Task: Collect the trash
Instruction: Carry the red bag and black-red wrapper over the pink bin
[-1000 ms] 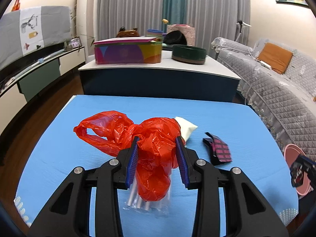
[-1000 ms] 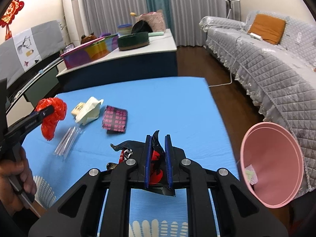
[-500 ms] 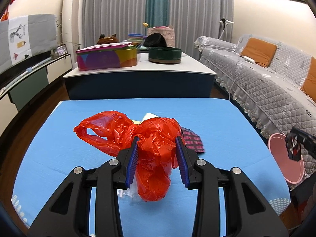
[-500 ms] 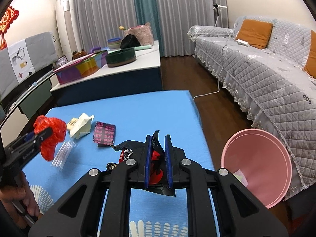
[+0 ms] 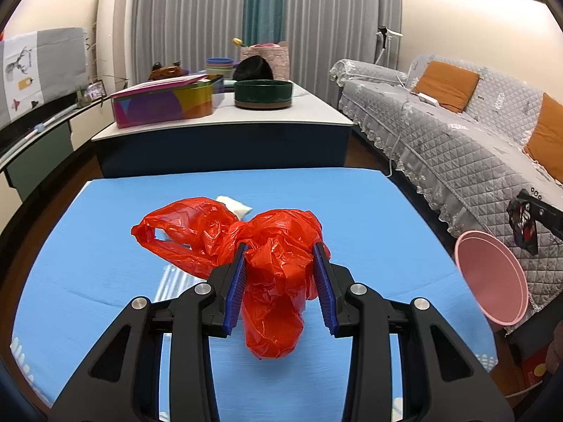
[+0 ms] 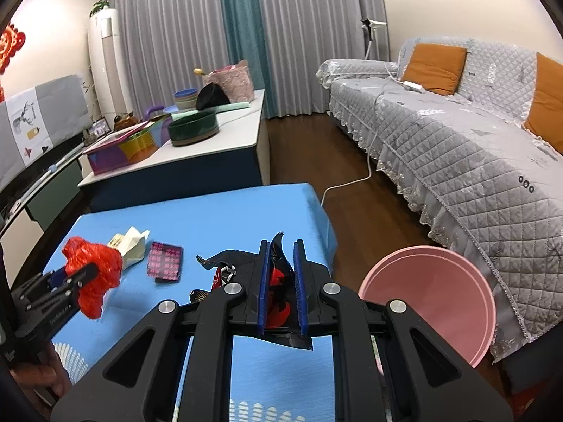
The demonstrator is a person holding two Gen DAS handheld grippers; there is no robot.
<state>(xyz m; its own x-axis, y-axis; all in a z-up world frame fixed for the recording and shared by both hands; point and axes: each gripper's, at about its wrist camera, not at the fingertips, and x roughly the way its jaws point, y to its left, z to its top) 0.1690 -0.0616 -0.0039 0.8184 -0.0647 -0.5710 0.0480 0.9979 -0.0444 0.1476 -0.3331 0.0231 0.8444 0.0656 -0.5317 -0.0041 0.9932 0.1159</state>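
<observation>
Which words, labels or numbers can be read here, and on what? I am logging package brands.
None can be read.
Black wrapper in the right tongs: red and white print, too crumpled.
Pink-patterned packet: too small.
Left tongs: pale lettering on the side, too blurred.
Red bag: no print.
</observation>
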